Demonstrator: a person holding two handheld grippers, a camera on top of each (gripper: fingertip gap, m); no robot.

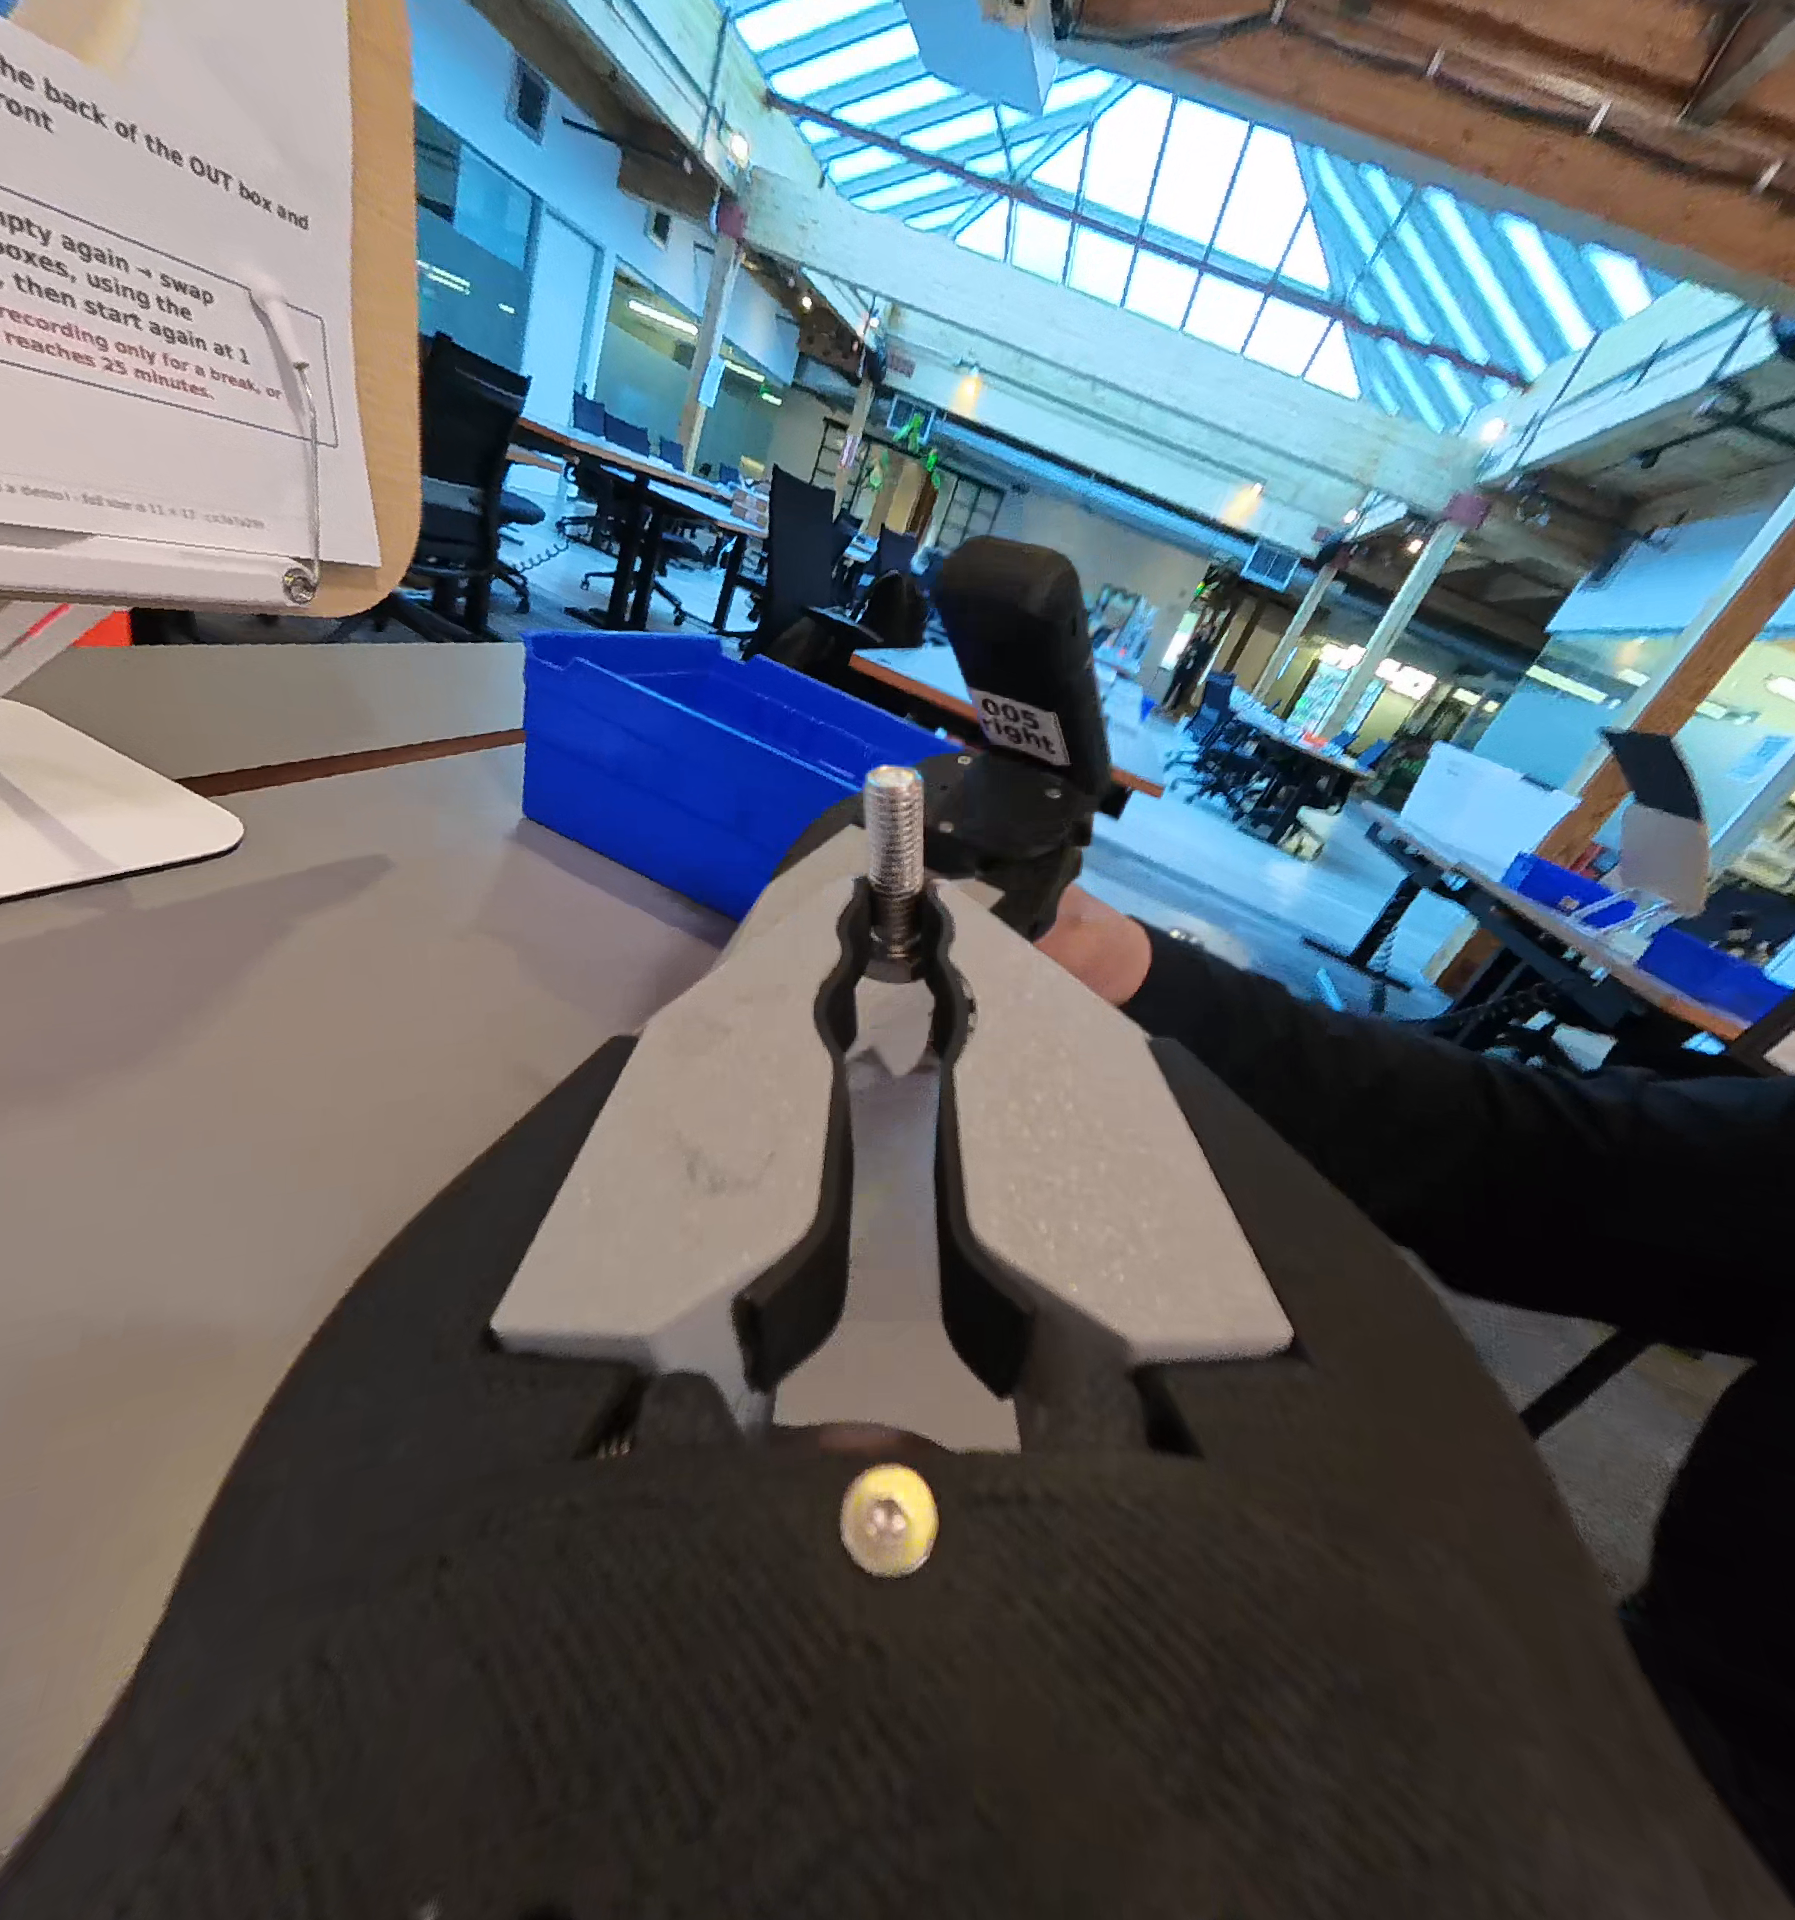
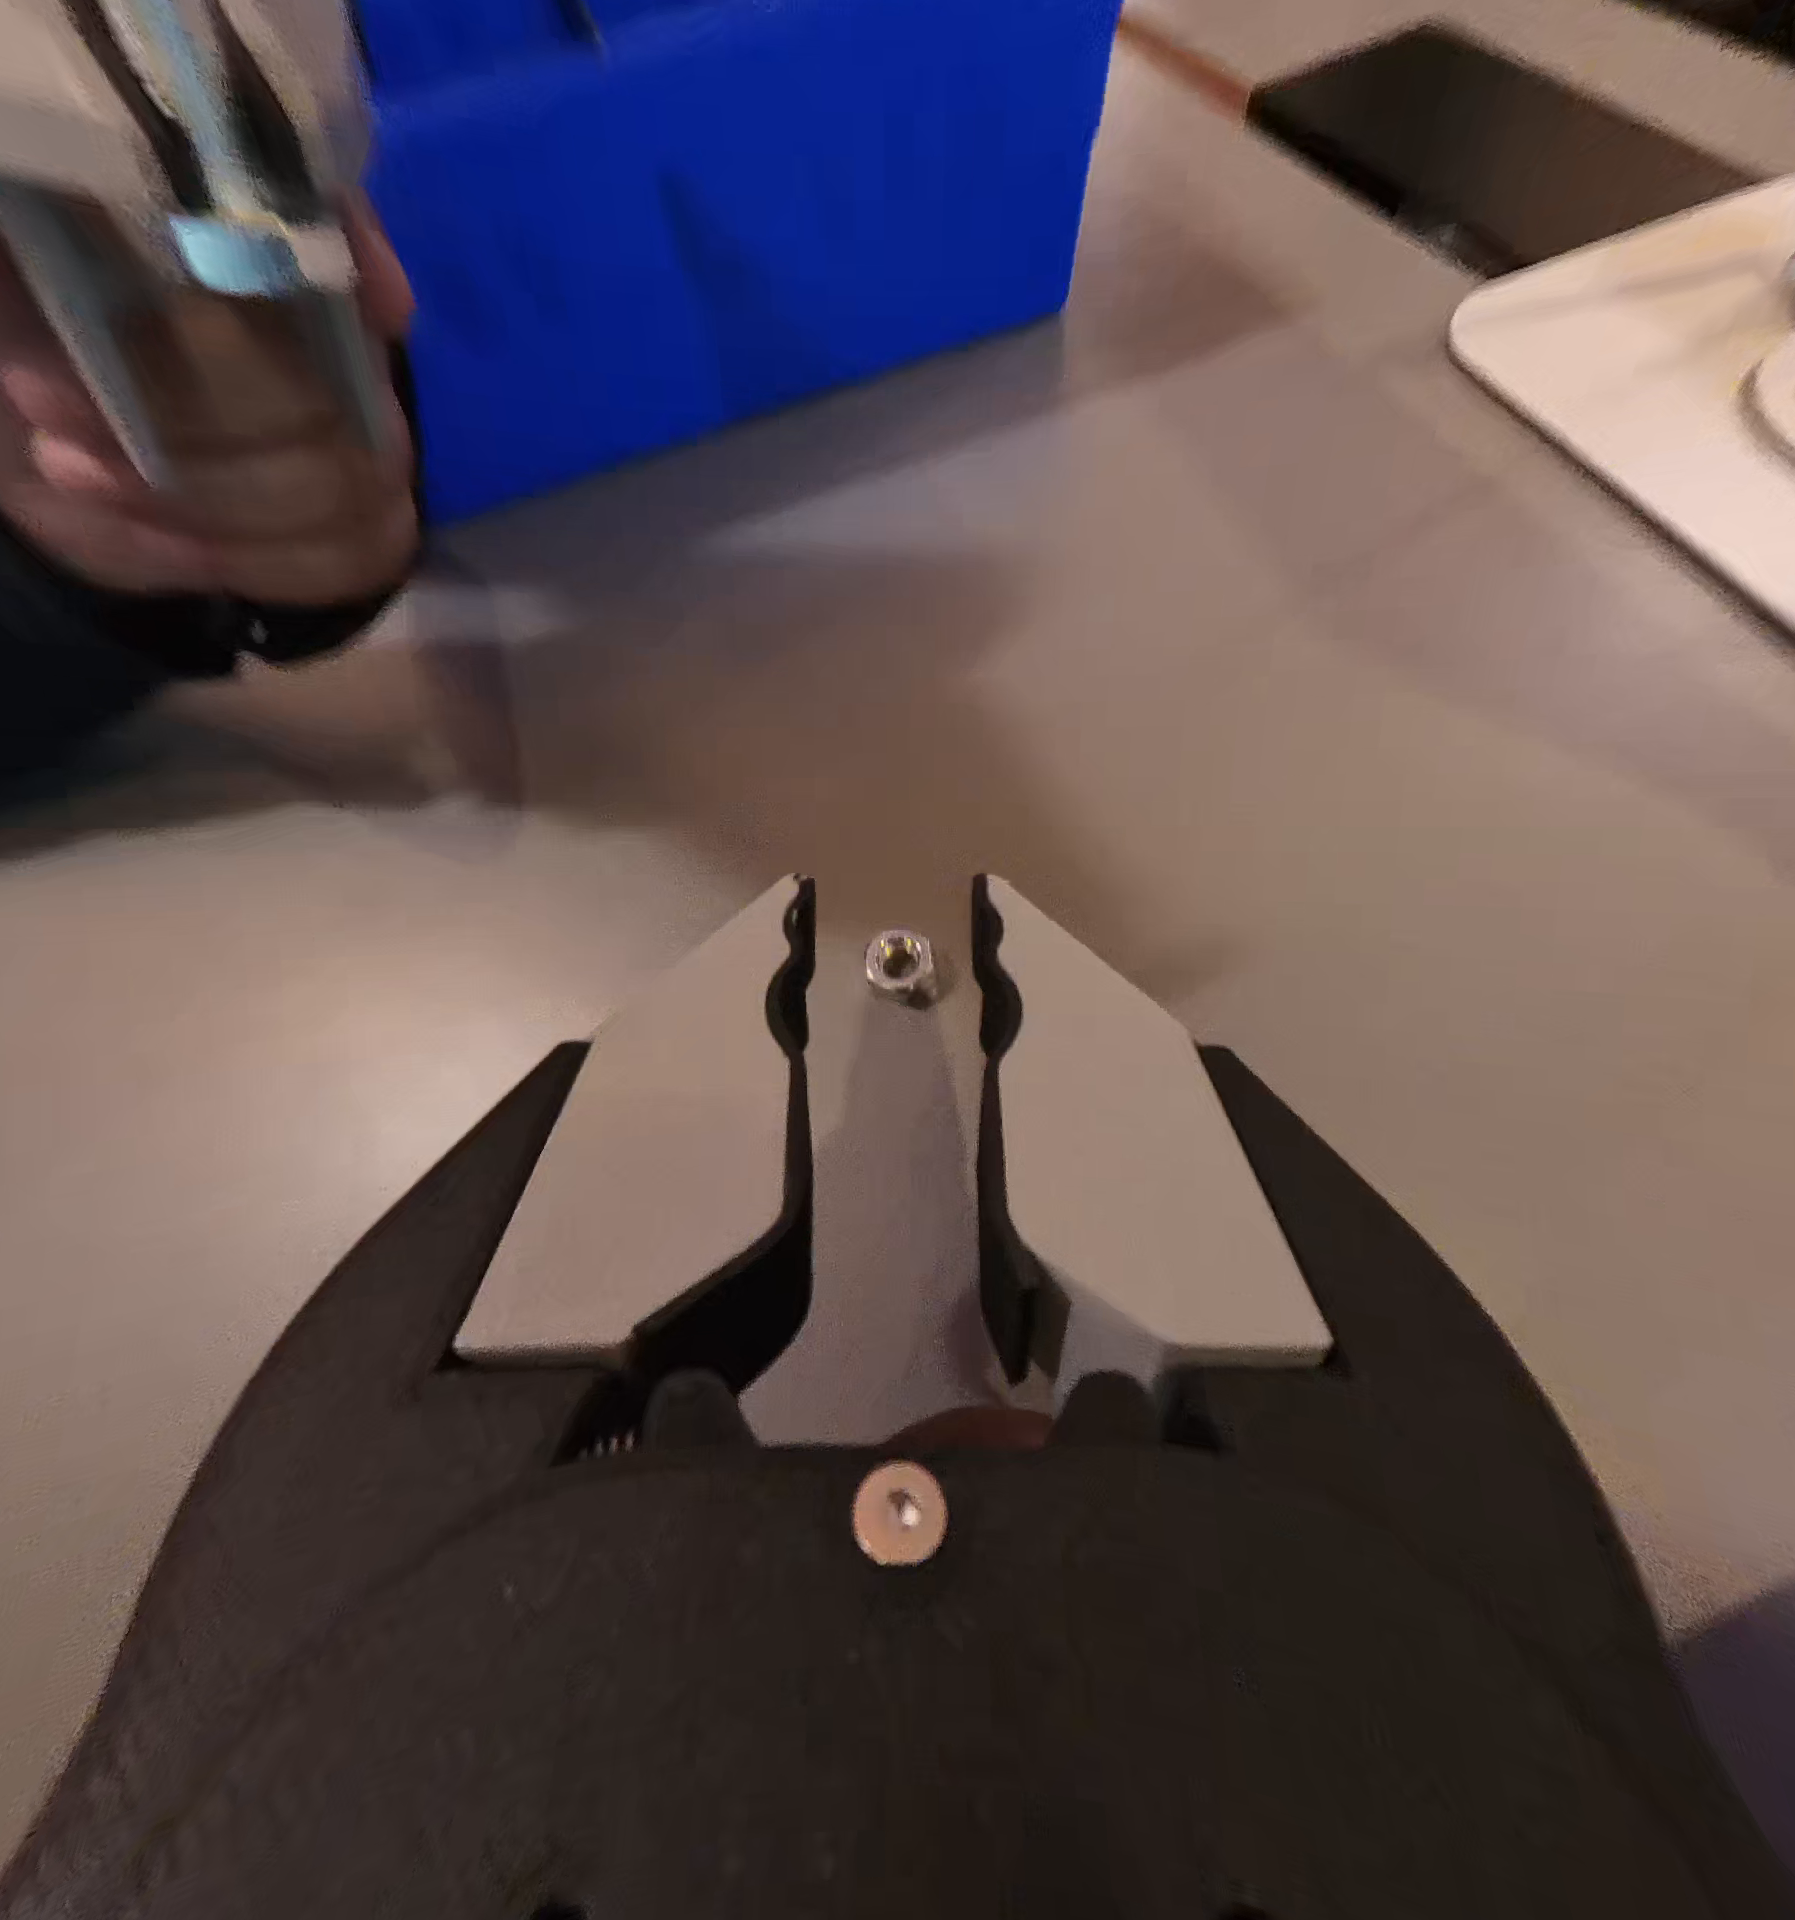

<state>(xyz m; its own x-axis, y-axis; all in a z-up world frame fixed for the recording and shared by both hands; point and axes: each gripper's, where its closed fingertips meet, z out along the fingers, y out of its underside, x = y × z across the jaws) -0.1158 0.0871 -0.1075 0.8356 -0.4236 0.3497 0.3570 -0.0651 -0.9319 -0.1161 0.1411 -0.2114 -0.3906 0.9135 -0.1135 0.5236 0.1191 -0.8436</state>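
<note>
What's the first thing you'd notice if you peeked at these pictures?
A shiny threaded bolt sticks straight up, pinched at the tip of the left claw. In the right wrist view, a tiny silver nut lies on the grey table between the open right claw's fingers. A bright blue bin sits behind.
</note>
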